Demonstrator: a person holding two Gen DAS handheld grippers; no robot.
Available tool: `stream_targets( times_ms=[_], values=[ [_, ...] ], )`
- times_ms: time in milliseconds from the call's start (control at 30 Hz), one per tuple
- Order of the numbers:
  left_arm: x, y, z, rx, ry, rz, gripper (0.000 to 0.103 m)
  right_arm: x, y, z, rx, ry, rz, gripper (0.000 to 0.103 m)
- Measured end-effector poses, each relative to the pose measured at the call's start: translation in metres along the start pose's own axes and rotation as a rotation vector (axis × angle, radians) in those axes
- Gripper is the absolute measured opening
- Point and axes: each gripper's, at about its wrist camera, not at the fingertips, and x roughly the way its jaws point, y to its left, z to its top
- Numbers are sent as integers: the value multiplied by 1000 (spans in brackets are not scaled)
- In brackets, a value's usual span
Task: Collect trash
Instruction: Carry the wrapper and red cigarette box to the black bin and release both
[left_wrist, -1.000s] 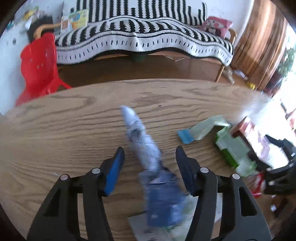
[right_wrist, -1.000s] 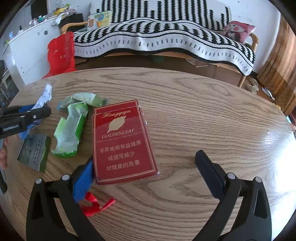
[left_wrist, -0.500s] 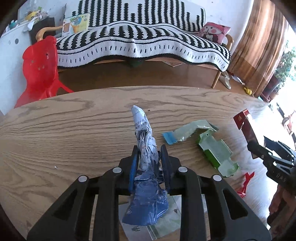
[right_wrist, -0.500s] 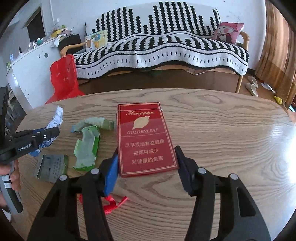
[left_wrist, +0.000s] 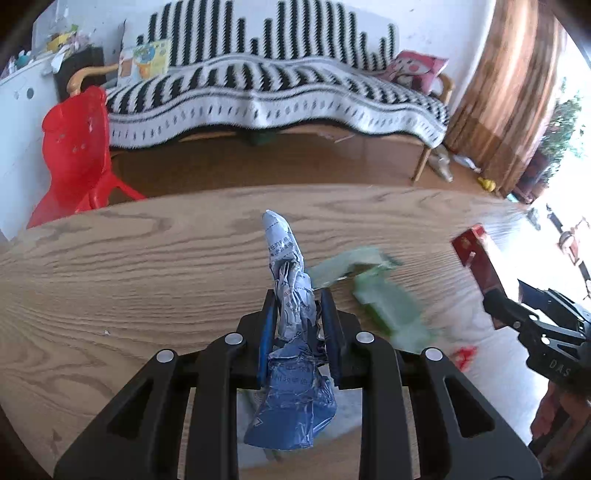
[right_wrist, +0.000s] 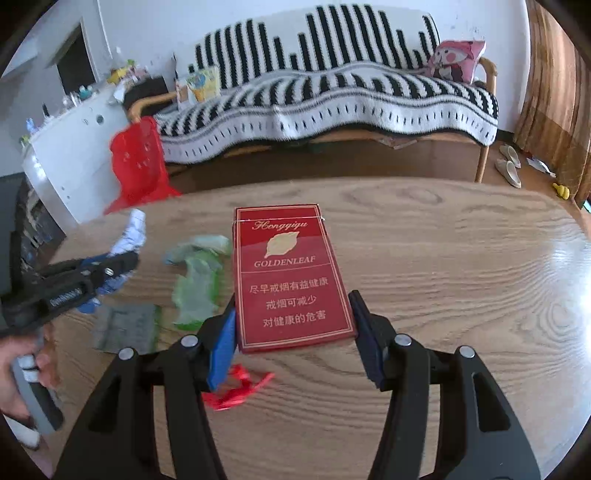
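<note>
Left wrist view, far left: red plastic chair (left_wrist: 75, 155) on the floor beyond the wooden table (left_wrist: 110, 266); striped sofa (left_wrist: 273, 92) behind it. Centre: left gripper (left_wrist: 297, 317), jaws pressed together on a crumpled blue-and-white wrapper (left_wrist: 290, 295). The wrapper stands roughly upright between the pads; its pale tip rises past the fingertips and its darker blue end hangs below them, over a flat grey-green packet only partly seen. Right of centre: green wrappers (left_wrist: 384, 306), blurred, lying on the table. Further right: a small red scrap (left_wrist: 464, 355) on the table. Right edge: the red cigarette pack (left_wrist: 480, 266), held off the table in the right gripper (left_wrist: 495, 299).

Right wrist view, left edge: the left gripper with its wrapper, held by a hand (right_wrist: 22, 365). Below it, the grey-green packet (right_wrist: 125, 328) lies flat. Next, the green wrappers on the tabletop, just left of the pack. Centre: the right gripper (right_wrist: 293, 328), jaws pinching the lower edges of the pack, marked GOLDENLEAF, by both sides. The red scrap lies beneath the left finger (right_wrist: 221, 350).
</note>
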Motion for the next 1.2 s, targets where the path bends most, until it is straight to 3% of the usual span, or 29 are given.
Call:
stream_targets(
  times_ms=[200,367,500,600,700,833,967,1033,1067,1200],
  values=[
    [-60,-56,-22,38,-90,-96,23,-79,-12,-14,90,-104,17,56],
    [-107,-156,-62,167,-78,-265,23,-171,-61,-81,190,-150,-18,56],
    [-141,-243,-95,315,-60,-373,23,-254,-115,-147,270,-172,-100,56],
    [-155,-309,-134,406,1,-470,23,-307,-159,-195,367,-178,-160,56],
    [-149,-367,-179,454,120,-568,23,-346,-199,-250,486,-156,-180,56],
    [-116,-429,-245,528,288,-586,23,-358,-233,-334,603,-53,-211,56],
    [-75,-444,-305,618,429,-549,23,-331,-256,-421,771,92,-131,56],
    [-58,-444,-319,637,496,-522,23,-316,-263,-456,837,152,-107,56],
    [-52,-445,-322,644,526,-523,23,-310,-263,-465,860,164,-97,56],
    [-46,-446,-329,730,512,-480,23,-300,-266,-475,883,179,-73,56]
  ],
)
